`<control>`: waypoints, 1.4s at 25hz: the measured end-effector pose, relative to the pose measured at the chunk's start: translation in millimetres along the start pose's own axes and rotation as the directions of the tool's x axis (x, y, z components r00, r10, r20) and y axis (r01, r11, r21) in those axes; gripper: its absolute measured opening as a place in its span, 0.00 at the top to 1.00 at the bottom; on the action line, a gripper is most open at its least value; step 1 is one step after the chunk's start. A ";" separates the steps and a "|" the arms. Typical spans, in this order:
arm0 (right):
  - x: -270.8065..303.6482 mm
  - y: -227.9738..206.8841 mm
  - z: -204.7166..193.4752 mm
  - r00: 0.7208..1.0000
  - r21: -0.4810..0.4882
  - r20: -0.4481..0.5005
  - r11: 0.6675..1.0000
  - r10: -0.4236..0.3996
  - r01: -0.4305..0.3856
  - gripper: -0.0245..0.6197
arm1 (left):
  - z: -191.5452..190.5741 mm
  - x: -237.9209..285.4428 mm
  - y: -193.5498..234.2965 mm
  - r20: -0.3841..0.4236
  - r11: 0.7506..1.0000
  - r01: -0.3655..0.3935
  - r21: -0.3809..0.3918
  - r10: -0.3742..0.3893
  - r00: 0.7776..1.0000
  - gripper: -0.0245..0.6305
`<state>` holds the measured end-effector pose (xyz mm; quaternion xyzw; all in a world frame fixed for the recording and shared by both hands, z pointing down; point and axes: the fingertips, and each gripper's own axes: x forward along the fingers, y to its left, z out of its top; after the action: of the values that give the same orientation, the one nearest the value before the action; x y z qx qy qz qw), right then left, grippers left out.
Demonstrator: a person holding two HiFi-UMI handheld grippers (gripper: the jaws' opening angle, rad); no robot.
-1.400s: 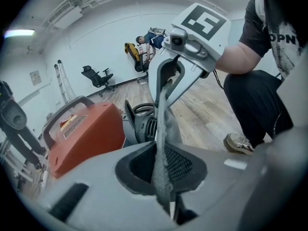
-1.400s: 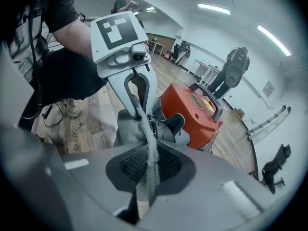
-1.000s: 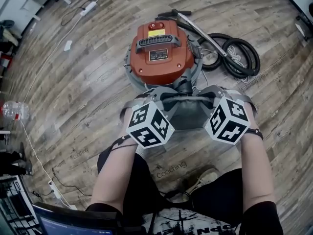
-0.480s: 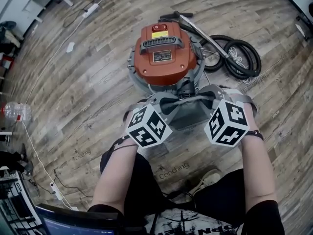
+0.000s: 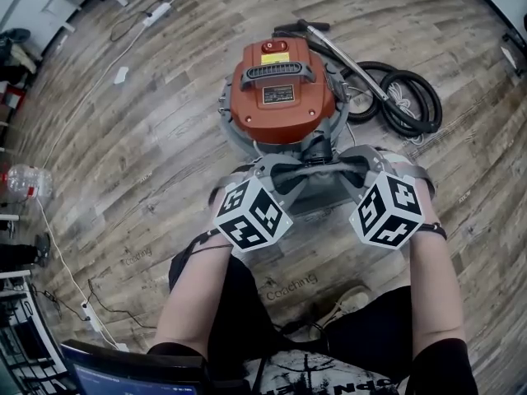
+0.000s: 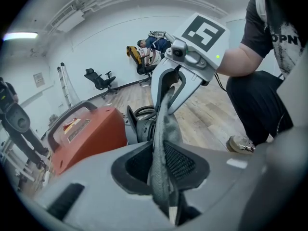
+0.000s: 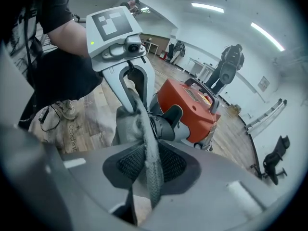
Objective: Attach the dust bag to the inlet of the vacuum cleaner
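On the wooden floor [image 5: 123, 138], in front of a person, stood an orange vacuum cleaner [image 5: 280, 97]. The grey dust bag [image 5: 317, 189] was stretched between 2 handheld grippers, its mouth right at the black inlet [image 5: 316, 147]. The left gripper [image 6: 161, 177] and right gripper [image 7: 149, 170] each pinched the bag's cloth in narrow jaws, and both pairs had just been easing apart. To me that suggested the bag was nearly seated, though I couldn't see the joint.

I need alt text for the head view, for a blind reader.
The left gripper and the right gripper hold a grey cloth dust bag between their jaws, which have just been opening, at the black inlet of an orange vacuum cleaner on a wooden floor.
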<state>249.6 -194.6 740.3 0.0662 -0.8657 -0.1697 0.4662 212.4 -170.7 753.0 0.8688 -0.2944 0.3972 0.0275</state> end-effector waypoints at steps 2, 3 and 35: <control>-0.7 3.8 0.9 0.999 0.024 0.022 0.999 0.033 -0.033 0.74 | 1.3 -4.2 0.9 0.018 1.000 -0.006 -0.010 0.006 1.000 0.80; -1.0 5.7 1.6 0.998 0.032 0.032 0.998 0.047 -0.048 0.69 | 2.9 -6.9 2.2 0.035 1.000 -0.010 -0.019 0.011 0.999 0.78; -264.5 -4.2 64.5 0.795 0.628 0.492 0.777 -0.356 -0.041 0.95 | 185.5 -225.2 7.9 0.538 0.927 0.124 -0.355 0.094 0.838 0.96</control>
<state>343.1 -111.4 498.5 0.2333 -0.9636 0.0660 0.1124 218.0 -119.1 465.7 0.9263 -0.3534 0.0690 0.1113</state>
